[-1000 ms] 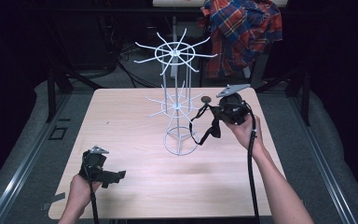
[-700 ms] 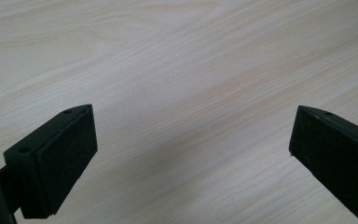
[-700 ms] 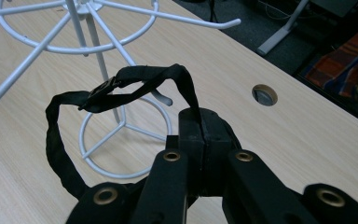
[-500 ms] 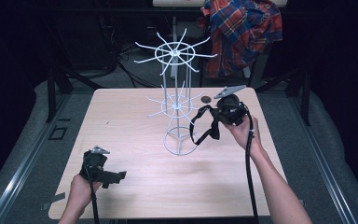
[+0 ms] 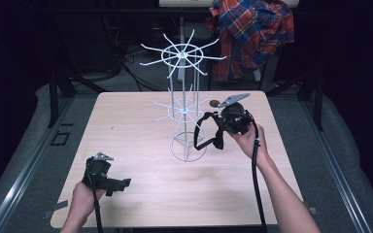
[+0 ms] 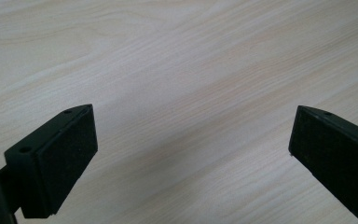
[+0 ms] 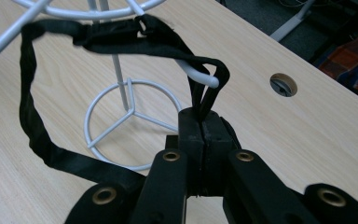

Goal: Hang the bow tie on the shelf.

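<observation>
Pale wood-grain table (image 5: 141, 126), broad bare surface left of and in front of the white wire rack (image 5: 184, 109).
Your left gripper (image 6: 191, 154) rests near the front-left edge, jaws wide apart over bare wood, as before. Your right gripper (image 7: 201, 122) is clamped on a black woven strap (image 7: 32, 126), now drawn closer to the rack, its loop hooked over a rounded wire arm tip (image 7: 205, 79). A plaid shirt (image 5: 252, 34) hangs beyond the far edge.

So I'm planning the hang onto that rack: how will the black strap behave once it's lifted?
Probably floppy: the black strap sags in a loose, twisted loop below the shut right tongs. Likely light, since a small pinch holds it. It may snag, as it already drapes over a prong of the white wire rack.
</observation>
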Demonstrator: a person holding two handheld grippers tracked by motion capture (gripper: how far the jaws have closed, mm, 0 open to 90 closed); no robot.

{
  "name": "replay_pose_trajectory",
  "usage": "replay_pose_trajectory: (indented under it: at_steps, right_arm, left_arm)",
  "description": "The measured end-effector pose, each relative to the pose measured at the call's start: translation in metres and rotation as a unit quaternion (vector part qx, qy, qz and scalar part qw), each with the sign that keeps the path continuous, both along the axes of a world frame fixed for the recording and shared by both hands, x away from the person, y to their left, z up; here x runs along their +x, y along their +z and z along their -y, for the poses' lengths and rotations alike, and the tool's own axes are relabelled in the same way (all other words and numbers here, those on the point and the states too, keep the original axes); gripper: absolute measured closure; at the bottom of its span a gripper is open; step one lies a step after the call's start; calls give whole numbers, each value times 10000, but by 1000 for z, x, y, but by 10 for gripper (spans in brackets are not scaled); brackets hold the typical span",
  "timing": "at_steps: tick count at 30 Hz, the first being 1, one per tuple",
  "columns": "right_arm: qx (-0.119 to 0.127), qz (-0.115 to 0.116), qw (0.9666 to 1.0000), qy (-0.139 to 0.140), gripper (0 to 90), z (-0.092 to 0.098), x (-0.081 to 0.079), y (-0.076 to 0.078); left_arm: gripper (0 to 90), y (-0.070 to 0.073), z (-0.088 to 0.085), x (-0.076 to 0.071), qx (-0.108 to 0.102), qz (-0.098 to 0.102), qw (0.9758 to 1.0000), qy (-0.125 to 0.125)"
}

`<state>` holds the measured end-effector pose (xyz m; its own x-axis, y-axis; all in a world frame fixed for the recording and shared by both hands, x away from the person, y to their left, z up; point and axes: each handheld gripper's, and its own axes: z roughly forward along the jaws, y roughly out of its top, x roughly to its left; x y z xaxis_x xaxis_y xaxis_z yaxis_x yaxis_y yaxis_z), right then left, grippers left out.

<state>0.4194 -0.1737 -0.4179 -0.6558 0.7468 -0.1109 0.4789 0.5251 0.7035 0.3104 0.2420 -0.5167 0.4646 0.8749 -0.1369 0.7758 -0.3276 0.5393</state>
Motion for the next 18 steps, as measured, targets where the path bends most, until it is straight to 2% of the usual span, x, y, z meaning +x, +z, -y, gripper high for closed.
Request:
replay_pose_trajectory:
  at_steps: [7, 11, 18]
  right_arm:
    - [23, -123, 9999, 30, 856, -4, 1, -5]
    - [-54, -201, 9998, 37, 857, -5, 2, -9]
    - [25, -204, 9998, 2, 820, -3, 3, -13]
  left_arm:
    - [10, 0, 0, 0, -1, -1, 10000, -18]
    - [10, 0, 0, 0, -2, -10, 10000, -18]
    - [10, 0, 0, 0, -2, -21, 10000, -30]
